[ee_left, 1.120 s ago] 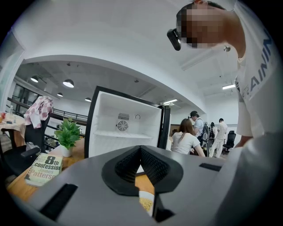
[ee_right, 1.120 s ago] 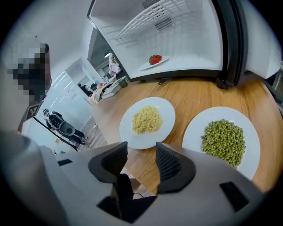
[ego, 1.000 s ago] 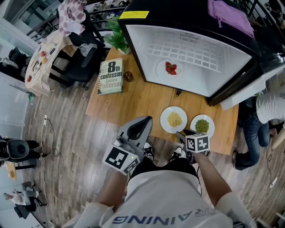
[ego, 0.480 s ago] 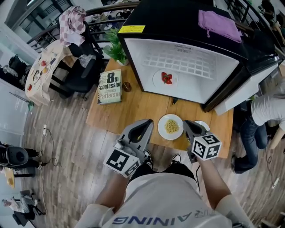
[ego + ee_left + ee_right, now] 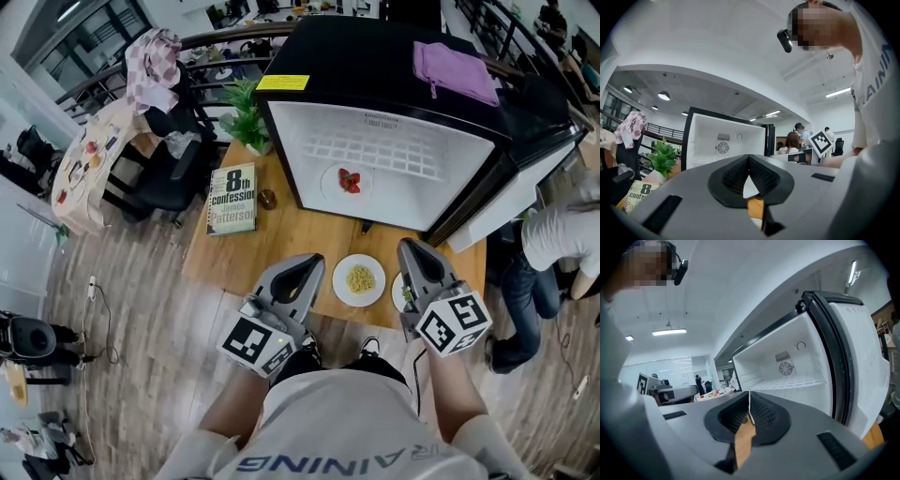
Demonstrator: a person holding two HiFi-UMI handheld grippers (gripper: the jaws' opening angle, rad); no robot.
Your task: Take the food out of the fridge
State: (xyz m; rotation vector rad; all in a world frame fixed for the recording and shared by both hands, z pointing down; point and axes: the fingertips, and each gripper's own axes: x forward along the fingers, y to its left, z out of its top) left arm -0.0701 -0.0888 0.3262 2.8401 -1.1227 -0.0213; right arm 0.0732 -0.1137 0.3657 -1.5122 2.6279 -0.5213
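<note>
The open fridge (image 5: 403,141) stands on the wooden table (image 5: 281,230), and a white plate of strawberries (image 5: 348,181) lies on its floor. In front of it, a plate of noodles (image 5: 360,279) rests on the table. Beside that, a plate of green food (image 5: 401,291) is mostly hidden behind my right gripper (image 5: 411,248). That gripper is raised above the table edge, shut and empty, facing the fridge (image 5: 787,366). My left gripper (image 5: 305,262) hovers to the left of the noodles, its tips together with nothing held; its own view also shows the fridge (image 5: 724,136).
A book (image 5: 232,199) and a small brown object (image 5: 268,199) lie at the table's left, with a potted plant (image 5: 246,117) behind. The fridge door (image 5: 511,202) swings out to the right, near a person (image 5: 553,244). A purple cloth (image 5: 455,70) lies on top of the fridge.
My right gripper has risen from beside the plate of green food toward the camera and now covers most of it. The left gripper has lifted slightly.
</note>
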